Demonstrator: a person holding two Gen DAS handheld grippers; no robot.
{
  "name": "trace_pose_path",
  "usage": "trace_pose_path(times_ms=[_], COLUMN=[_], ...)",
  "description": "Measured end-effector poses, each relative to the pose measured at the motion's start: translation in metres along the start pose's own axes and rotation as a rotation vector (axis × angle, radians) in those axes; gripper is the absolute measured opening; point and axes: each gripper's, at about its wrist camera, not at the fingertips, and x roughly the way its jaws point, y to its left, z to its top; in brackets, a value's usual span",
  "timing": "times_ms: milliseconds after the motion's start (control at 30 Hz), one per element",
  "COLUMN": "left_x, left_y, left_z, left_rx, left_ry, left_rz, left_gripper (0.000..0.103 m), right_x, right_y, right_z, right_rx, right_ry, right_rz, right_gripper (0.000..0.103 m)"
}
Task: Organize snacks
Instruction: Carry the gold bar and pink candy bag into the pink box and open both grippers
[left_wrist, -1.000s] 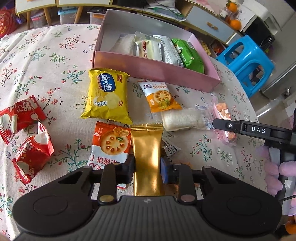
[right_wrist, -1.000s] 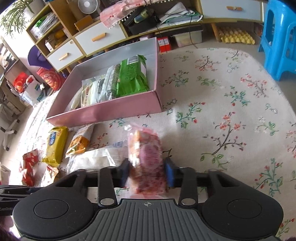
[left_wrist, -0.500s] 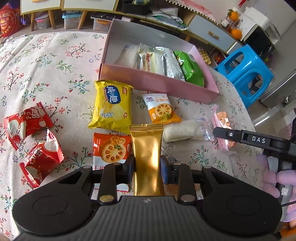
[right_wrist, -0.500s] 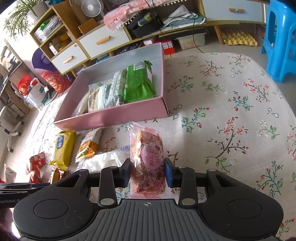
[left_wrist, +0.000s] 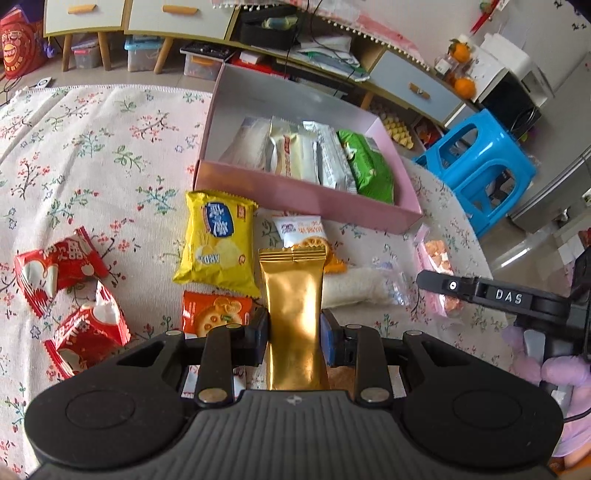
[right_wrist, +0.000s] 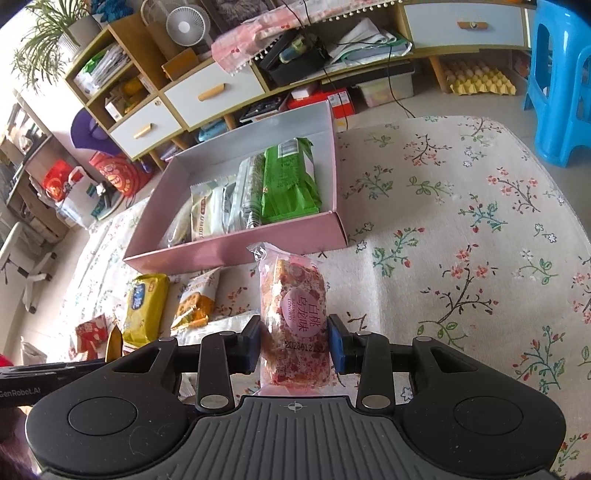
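Note:
My left gripper (left_wrist: 293, 341) is shut on a gold foil snack packet (left_wrist: 293, 306) that stands up between its pads above the table. My right gripper (right_wrist: 293, 341) is shut on a clear pink packet of speckled nougat (right_wrist: 293, 314), held just in front of the pink box (right_wrist: 240, 247). The pink box (left_wrist: 306, 199) holds several packets standing in a row at its right end, a green one (left_wrist: 367, 171) outermost. Loose on the floral cloth lie a yellow cracker pack (left_wrist: 218, 243), an orange biscuit pack (left_wrist: 214, 314), a white-orange biscuit pack (left_wrist: 303, 230), a clear white rice-cake pack (left_wrist: 358, 288) and two red packs (left_wrist: 59, 262).
The right gripper's body (left_wrist: 491, 295) and a hand in a purple glove (left_wrist: 565, 373) reach in at the right of the left wrist view. A blue plastic stool (left_wrist: 480, 166) stands beside the table's right edge. Cabinets and floor clutter lie beyond the table's far edge.
Both grippers have lifted and tilted up a little with their packets, so the box and the room behind show more fully. The grips are unchanged.

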Motion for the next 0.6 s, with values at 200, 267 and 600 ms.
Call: trace_pose_path(times_ms=[200, 267, 600], left_x=[-0.004, -0.004, 0.009], left_y=[0.001, 0.000, -0.012], left_z=[0.015, 0.024, 0.079], left_rx=[-0.011, -0.007, 0.059], left_ry=[-0.032, -0.045, -0.139], left_rz=[0.001, 0.002, 0.033], left_gripper=[0.026, 0.026, 0.026], right_x=[-0.003, -0.004, 0.005], right_y=[0.002, 0.004, 0.024], right_z=[0.009, 0.015, 0.059], right_rx=[0.029, 0.034, 0.005], right_ry=[-0.004, -0.010, -0.051], right_rz=[0.030, 0.039, 0.061], right_gripper=[0.035, 0.035, 0.035])
